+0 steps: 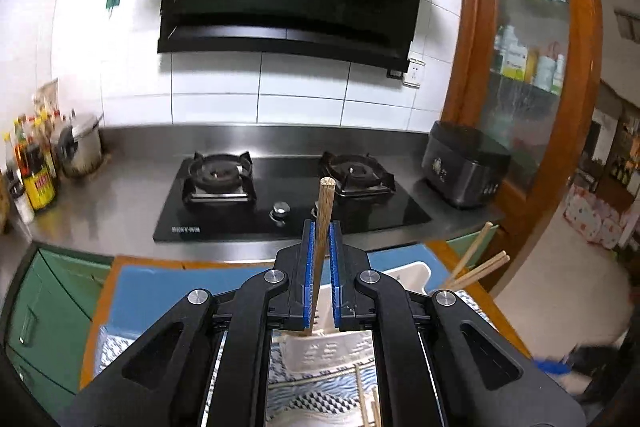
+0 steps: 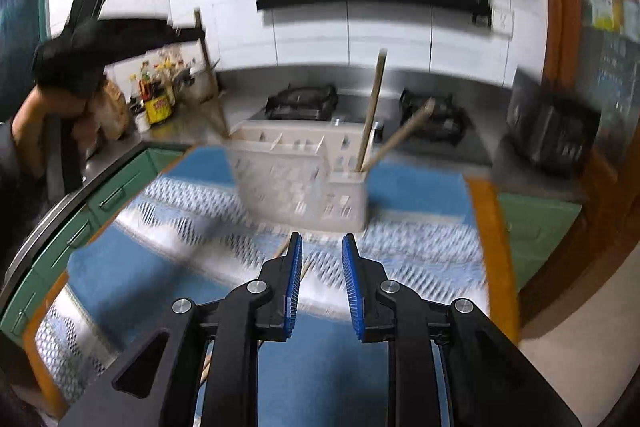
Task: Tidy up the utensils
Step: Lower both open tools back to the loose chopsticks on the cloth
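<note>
- Left wrist view. The left gripper (image 1: 322, 227) pinches one wooden chopstick (image 1: 323, 211) between its blue pads; the stick stands nearly upright, its blunt top projecting past the fingertips toward 12 o'clock.
- Beneath the fingers, at 6 o'clock, lies the white slotted utensil holder (image 1: 328, 349), partly hidden by the gripper frame. The chopstick's lower end is above or at its rim; contact cannot be told.
- At 4 o'clock, three more chopsticks (image 1: 480, 265) lean out of the holder's far end, tips pointing toward 2 o'clock.
- The holder rests on a blue patterned mat (image 1: 160, 287) on a table with an orange edge (image 1: 132, 261). Beyond that edge runs a steel counter (image 1: 120, 211) with a black gas hob (image 1: 288, 199); bare counter lies left of the hob.
- Right wrist view (blurred by motion). The right gripper (image 2: 322, 247) has its fingers apart, with nothing between the pads.
- A loose chopstick (image 2: 296, 273) lies on the mat (image 2: 320, 367) just left of the left pad, running toward 7 o'clock under the frame.
- At 12 o'clock stands the holder (image 2: 300, 183); two chopsticks (image 2: 372, 107) rise from its right compartment.
- Open mat lies between fingertips and holder. The table's orange edge (image 2: 492, 239) bounds it at 3 o'clock.
- At 10 o'clock the left gripper (image 2: 120, 35) appears, gripping a chopstick (image 2: 202, 39).
</note>
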A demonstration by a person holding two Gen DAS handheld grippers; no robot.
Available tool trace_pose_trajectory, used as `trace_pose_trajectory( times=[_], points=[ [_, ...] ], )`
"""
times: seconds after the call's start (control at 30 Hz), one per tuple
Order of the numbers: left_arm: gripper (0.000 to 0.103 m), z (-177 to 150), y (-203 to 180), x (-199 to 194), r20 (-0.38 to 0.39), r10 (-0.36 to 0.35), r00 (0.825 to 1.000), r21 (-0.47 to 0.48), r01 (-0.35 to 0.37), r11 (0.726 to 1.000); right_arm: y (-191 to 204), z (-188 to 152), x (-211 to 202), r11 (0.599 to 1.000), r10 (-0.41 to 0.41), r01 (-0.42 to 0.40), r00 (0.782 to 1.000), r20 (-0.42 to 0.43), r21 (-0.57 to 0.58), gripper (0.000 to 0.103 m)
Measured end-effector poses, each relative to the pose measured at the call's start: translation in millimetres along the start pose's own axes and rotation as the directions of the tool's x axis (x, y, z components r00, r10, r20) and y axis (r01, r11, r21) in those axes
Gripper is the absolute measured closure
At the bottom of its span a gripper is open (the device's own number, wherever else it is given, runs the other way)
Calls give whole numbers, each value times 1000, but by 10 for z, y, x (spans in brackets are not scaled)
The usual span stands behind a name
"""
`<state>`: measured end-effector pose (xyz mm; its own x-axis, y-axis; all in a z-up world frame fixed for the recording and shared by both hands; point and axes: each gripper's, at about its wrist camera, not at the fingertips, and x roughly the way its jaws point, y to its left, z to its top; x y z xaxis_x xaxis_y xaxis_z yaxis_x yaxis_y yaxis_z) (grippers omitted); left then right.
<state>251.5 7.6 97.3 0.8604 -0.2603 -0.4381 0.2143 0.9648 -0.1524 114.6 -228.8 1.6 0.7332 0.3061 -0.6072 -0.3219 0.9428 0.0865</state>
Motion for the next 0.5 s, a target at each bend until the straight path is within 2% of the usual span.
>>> trace_pose_trajectory(
  times=[0.2,0.27,0.33,0.4,0.5],
  points=[
    [94,-73,5,-178,24,-11,1000,3,11,1000,299,-523,149,999,44,-41,993,-111,33,82],
    [94,-104,-7,-255,31,-12,999,9,12,1000,393,-686,223,996,82,-73,984,-157,59,82],
    [89,-150,-3,-340,35,-13,999,2,13,1000,489,-836,274,993,99,-87,977,-191,74,82],
    [85,-181,-5,-427,44,-17,999,-2,17,1000,570,-927,289,994,97,-83,973,-208,76,82],
    [84,-262,-12,-579,51,-18,999,-3,19,1000,661,-1051,340,986,140,-113,959,-246,120,84]
  ],
)
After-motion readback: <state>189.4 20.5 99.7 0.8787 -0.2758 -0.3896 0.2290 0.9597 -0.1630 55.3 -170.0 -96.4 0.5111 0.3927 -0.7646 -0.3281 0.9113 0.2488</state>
